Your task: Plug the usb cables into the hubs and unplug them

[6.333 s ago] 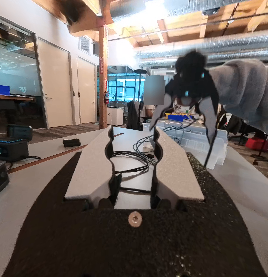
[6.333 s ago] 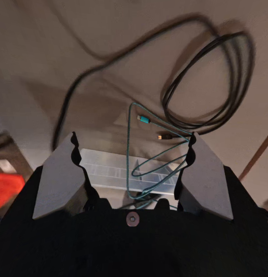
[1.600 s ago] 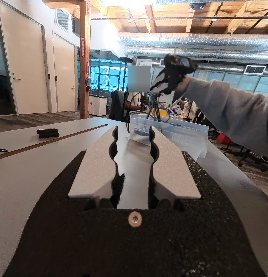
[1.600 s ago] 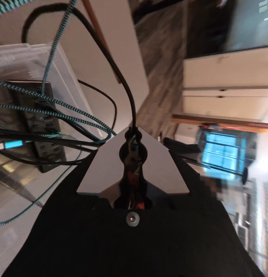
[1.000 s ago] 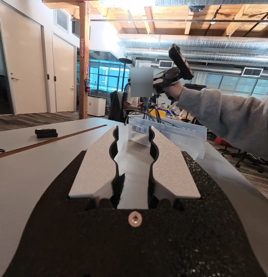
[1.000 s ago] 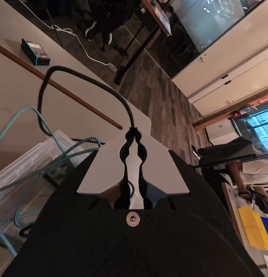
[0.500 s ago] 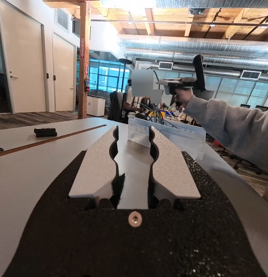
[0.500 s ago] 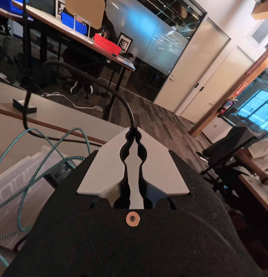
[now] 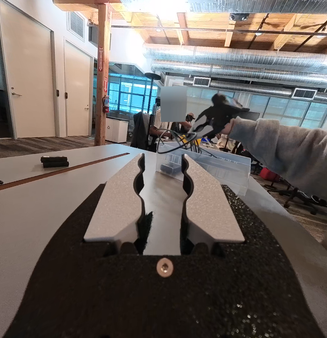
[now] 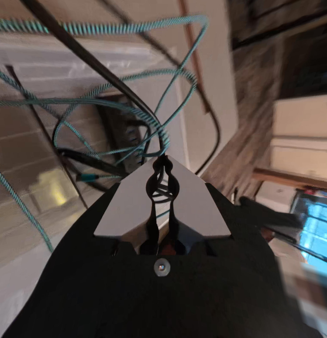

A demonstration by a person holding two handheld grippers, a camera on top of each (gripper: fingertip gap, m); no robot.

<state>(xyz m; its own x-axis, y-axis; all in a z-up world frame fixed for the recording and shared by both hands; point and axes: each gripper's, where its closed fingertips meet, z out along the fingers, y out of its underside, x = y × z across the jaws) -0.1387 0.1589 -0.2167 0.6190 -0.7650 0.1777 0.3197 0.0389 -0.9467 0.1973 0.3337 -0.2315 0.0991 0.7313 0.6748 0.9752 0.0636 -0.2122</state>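
Observation:
My left gripper [image 9: 163, 159] is open and empty, low over the grey table [image 9: 40, 201], pointing at a clear plastic bin [image 9: 214, 170]. A dark hub [image 9: 170, 168] lies inside the bin. My right gripper [image 9: 192, 134] hangs over the bin, held by a hand in a grey sleeve. In the right wrist view, which is motion-blurred, that gripper [image 10: 163, 159] is shut on a black cable [image 10: 111, 76]. Teal braided cables [image 10: 133, 29] loop around its tip. It points down into the bin [image 10: 49, 54] at the hub [image 10: 124, 128].
Two small black blocks [image 9: 54, 161] lie stacked on the table at far left, behind a brown strip [image 9: 67, 170]. The table's right edge [image 9: 287, 217] drops off to floor and chairs. A wooden post [image 9: 102, 73] and people at desks are beyond.
My right gripper, still shut on the black cable, was raised and level half a second ago; it has now tipped back down toward the bin. My left gripper has not moved.

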